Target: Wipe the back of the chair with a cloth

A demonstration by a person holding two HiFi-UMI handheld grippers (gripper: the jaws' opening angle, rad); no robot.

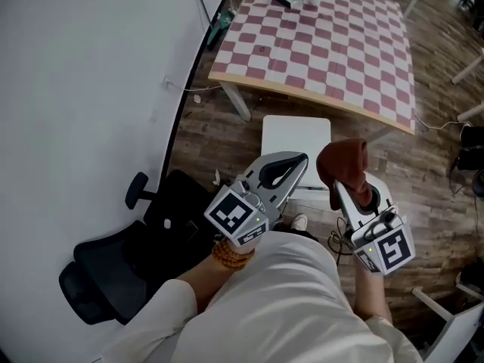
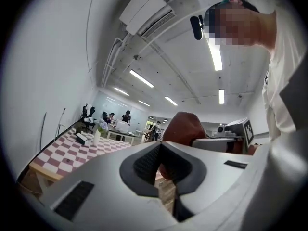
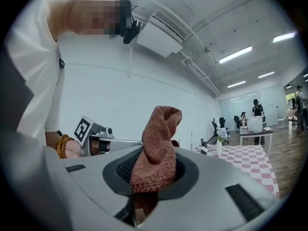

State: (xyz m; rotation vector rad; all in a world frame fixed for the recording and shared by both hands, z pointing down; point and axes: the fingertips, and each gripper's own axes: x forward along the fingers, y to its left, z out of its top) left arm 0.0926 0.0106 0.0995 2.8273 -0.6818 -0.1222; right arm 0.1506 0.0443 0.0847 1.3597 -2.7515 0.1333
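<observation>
Right tongs (image 1: 342,186) clamped on the brown cloth (image 1: 344,163). The cloth bunches up above the jaws and its lower end is pinched between them. Left tongs (image 1: 302,159) closed tight with nothing between the jaws, just beside the cloth. Black office chair (image 1: 106,274) on the floor at lower left, well apart from the cloth. Checked tabletop (image 1: 325,44) beyond.

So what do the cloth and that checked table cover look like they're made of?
Cloth: reddish-brown, matte, probably microfibre or terry; its surface shows a fine nubby weave and it folds softly in the right gripper. Table cover: pink-and-white checks lying flat and smooth, possibly vinyl or thin fabric; too far to tell which.
</observation>
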